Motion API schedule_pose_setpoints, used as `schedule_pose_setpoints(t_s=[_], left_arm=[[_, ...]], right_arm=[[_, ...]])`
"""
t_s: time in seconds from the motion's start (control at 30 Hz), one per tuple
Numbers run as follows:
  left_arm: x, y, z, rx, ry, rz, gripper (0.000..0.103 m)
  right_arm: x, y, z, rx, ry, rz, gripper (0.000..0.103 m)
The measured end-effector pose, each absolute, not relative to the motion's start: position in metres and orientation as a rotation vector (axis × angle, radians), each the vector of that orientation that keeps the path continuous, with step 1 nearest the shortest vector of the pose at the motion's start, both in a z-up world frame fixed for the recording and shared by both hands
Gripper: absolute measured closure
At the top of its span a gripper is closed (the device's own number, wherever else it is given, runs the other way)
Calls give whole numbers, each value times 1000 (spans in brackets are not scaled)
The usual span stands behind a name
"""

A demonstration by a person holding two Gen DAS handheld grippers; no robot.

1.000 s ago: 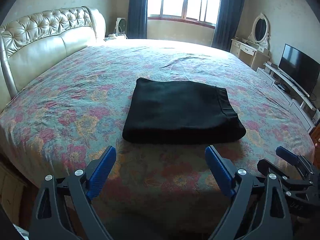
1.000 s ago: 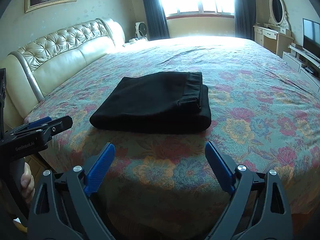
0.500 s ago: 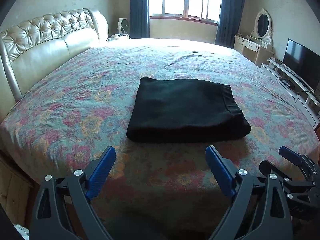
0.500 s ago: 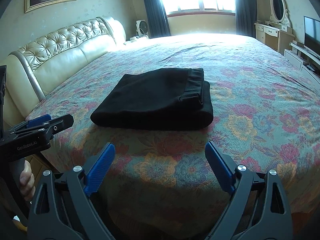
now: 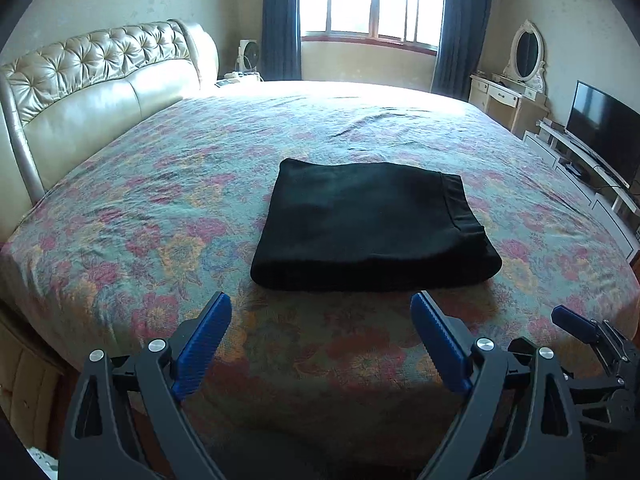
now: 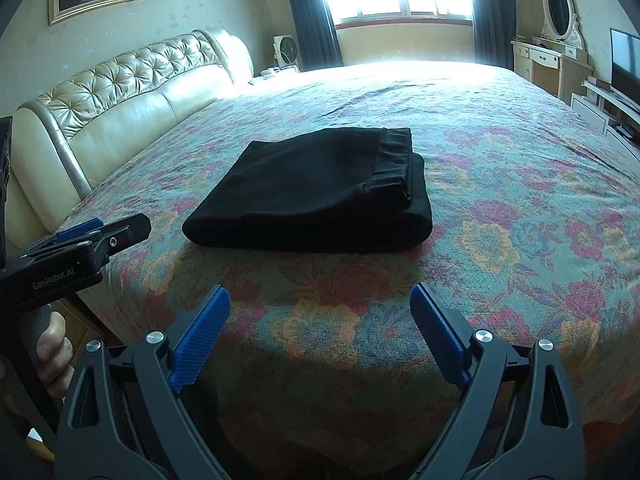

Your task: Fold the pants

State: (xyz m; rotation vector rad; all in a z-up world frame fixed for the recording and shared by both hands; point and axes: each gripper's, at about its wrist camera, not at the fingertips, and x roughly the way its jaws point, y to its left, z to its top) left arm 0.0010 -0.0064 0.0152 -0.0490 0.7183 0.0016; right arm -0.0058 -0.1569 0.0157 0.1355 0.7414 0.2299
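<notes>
- the black soft-fabric pants [image 5: 370, 226] are already folded into a thick, neat rectangle lying flat on the floral-patterned bedspread of the big bed [image 5: 160, 216], near the foot edge and roughly centred across it.
- the waistband layer sits on top at the right end, stepped back a little from the fold under it. edges look squared up, no loose leg poking out that i can see.
- so i'd call the folding pretty much done. maybe a last pat or nudge to line up that waistband end, nothing more, though black cloth hides the layers so i can't count the folds.
- the left gripper [image 5: 320, 330] has its blue ribbed jaws wide apart, holding nothing, hanging just short of the stack over the foot of the bed.
- the right gripper [image 6: 318, 316] is the same, jaws spread and empty, a bit short of the pants and not touching them.
- room to move: loads of bare bedspread on the far side and both sides. the tight spot is the near edge, where the bed drops off right under both grippers.
- the two grippers are close side by side, so swinging either one inward could knock them together.
</notes>
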Motion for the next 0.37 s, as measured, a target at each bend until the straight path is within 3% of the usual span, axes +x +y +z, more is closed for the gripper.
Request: schedule_pose_setpoints(t_s=[0.37], left_arm=[[-3,-15,12,-30,717,-35,13]], right_arm=[[-6,-169,16,156,740,207,11]])
